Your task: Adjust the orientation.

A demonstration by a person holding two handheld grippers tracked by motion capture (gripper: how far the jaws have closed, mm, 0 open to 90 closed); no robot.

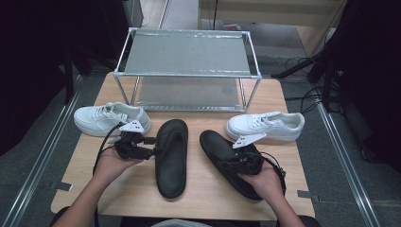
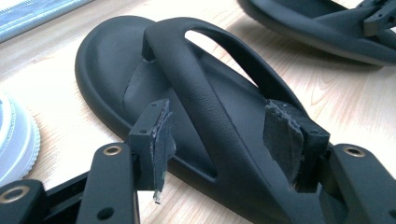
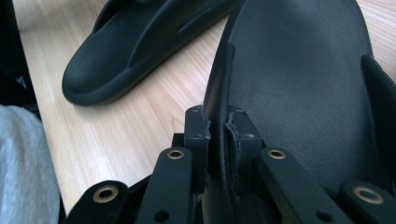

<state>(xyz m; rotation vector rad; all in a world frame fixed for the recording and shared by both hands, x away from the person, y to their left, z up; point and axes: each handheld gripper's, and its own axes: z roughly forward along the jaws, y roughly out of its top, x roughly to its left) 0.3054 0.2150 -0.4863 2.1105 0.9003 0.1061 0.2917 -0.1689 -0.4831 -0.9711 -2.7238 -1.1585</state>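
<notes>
Sandals look light, rubbery and bendy: right gripper point(image 3: 219, 128) pinches the right sandal point(image 1: 227, 161) at its strap; left gripper point(image 2: 224, 140) straddles the left sandal point(image 2: 187, 93) strap, unclamped.

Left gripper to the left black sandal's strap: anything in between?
Nothing visible. The left gripper is open, its jaws on either side of the left sandal's strap, pads not pressing. The white sneaker sits off to the side, the other sandal beyond, neither in the path.
</notes>
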